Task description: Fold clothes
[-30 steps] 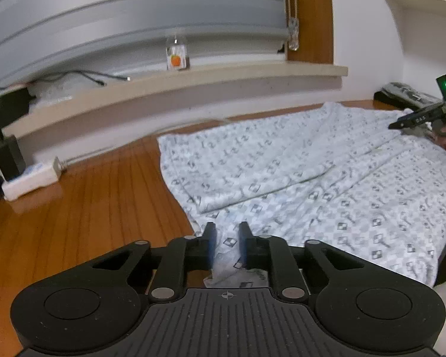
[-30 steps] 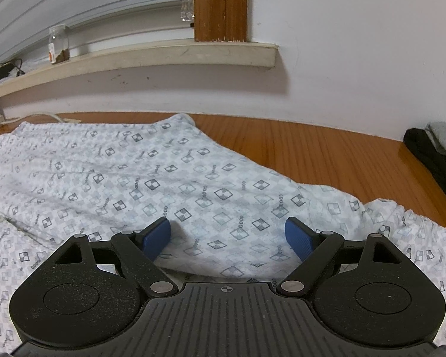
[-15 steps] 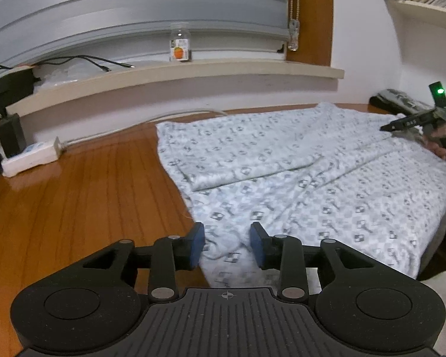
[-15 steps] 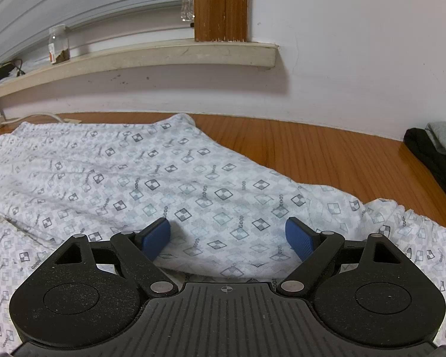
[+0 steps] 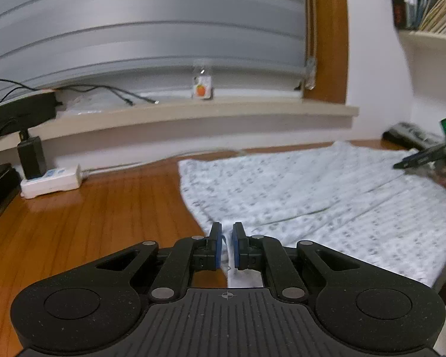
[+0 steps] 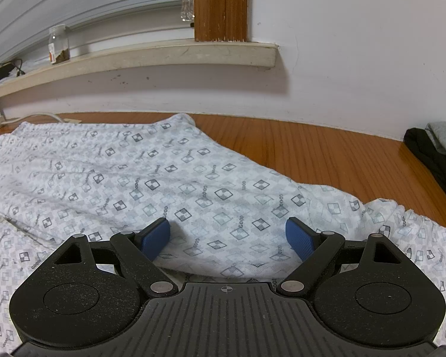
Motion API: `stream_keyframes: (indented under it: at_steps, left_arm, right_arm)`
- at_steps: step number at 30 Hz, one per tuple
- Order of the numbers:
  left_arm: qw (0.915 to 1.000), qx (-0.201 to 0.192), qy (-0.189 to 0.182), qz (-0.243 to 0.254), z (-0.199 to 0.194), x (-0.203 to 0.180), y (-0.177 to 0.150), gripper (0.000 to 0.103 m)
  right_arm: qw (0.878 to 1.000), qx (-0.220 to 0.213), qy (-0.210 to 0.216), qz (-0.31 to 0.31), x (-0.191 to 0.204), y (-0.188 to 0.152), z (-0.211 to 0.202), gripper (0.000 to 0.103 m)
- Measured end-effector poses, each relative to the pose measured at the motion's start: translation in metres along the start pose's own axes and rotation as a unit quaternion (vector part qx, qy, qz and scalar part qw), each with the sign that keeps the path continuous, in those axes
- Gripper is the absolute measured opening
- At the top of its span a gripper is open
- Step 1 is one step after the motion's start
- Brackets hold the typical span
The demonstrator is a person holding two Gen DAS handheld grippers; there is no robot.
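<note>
Closest to the left camera is the left tool [image 5: 226, 248]. Its two blue pads are closing, with only a thin gap left, and a strip of the white patterned cloth [image 5: 327, 196] runs up between them. The pads look to be pinching that edge of the cloth (the picture is a bit blurry here). This edge is the near left corner of the cloth, right where it meets the bare wooden surface [image 5: 104, 208].

Closest to the right camera is the right tool [image 6: 227, 238]. Its blue pads stand wide apart. A soft hump of the cloth [image 6: 163, 178] sits between them, but the pads do not press on it, so this tool is open and holds nothing.

The cloth is spread out flat on the wooden surface [image 6: 327, 154]. It is white with little grey squares and diamonds on it. It covers most of the middle and right part of the surface in the left view. A long crease runs across it.

Farther off in the left view, the right tool [image 5: 419, 156] shows at the far right edge of the cloth, with a small green light above it.

To the left, near the wall, a white power strip [image 5: 52, 178] lies on the surface with a black plug in it.

Behind it all is a pale ledge [image 5: 193, 113] along the wall. A small bottle [image 5: 202, 87] with an orange picture stands on it. In the right view a dark pile of clothes [image 6: 434, 154] lies at the far right.
</note>
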State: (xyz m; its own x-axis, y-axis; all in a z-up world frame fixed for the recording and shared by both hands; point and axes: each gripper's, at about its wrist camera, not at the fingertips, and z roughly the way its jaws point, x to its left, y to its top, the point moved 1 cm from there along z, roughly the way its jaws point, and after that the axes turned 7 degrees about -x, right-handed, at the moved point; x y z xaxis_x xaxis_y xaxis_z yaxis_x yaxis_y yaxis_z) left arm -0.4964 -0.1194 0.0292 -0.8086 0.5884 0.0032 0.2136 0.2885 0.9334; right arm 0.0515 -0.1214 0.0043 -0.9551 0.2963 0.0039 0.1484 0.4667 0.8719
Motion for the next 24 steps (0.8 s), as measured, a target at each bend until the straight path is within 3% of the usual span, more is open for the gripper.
stream_keyframes:
  at_steps: [5, 8, 13, 18, 21, 23, 24]
  left_arm:
    - [0.9986, 0.011, 0.0, -0.052, 0.012, 0.018, 0.002, 0.037]
    - [0.996, 0.005, -0.003, -0.09, 0.018, 0.029, 0.005, 0.039]
    - [0.9968, 0.05, -0.023, -0.057, 0.031, 0.012, -0.004, 0.043]
    - [0.9984, 0.051, -0.009, -0.021, 0.025, -0.002, -0.012, 0.046]
    - [0.999, 0.042, -0.012, -0.014, 0.024, -0.005, -0.013, 0.041]
    - [0.9992, 0.035, -0.015, -0.008, 0.024, -0.006, -0.014, 0.015]
    - [0.9995, 0.028, -0.012, -0.001, 0.022, -0.008, -0.013, 0.007]
  right_arm:
    - [1.0, 0.0, 0.001, 0.0, -0.001, 0.0, 0.001, 0.085]
    - [1.0, 0.0, 0.0, 0.001, 0.0, 0.0, 0.0, 0.085]
    - [1.0, 0.0, 0.001, 0.0, 0.0, 0.0, 0.001, 0.085]
    - [1.0, 0.0, 0.001, 0.0, 0.0, 0.0, 0.001, 0.085]
    - [1.0, 0.0, 0.0, 0.001, 0.002, 0.0, 0.001, 0.085]
    - [1.0, 0.0, 0.001, 0.0, 0.001, 0.0, 0.001, 0.086]
    - [1.0, 0.001, 0.0, 0.001, 0.0, 0.0, 0.001, 0.086]
